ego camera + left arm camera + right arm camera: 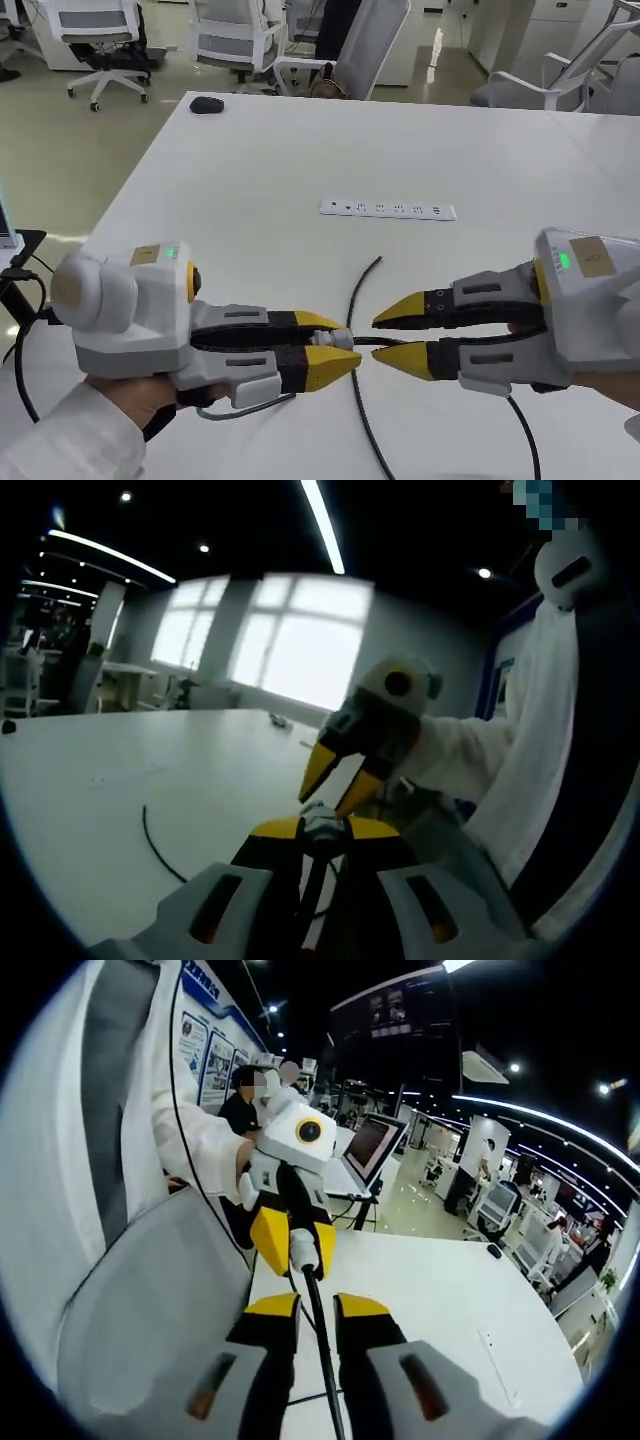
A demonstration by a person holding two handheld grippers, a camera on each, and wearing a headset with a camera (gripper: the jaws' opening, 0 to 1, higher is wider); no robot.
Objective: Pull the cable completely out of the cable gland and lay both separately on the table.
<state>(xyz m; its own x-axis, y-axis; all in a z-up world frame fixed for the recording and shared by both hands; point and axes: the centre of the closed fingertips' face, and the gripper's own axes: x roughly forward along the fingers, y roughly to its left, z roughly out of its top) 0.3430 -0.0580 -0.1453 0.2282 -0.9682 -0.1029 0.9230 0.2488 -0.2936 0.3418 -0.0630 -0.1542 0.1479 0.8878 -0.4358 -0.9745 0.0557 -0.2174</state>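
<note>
On the near side of the power strip (388, 209), over the white table (250, 180), my left gripper (348, 342) is clamped on the white cable gland (337, 340). My right gripper (374, 338), facing it, holds its jaws apart astride the black cable (351, 303) leaving the gland; I cannot confirm pad contact.

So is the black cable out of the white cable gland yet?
In: the black cable enters the white cable gland in the left gripper.
</note>
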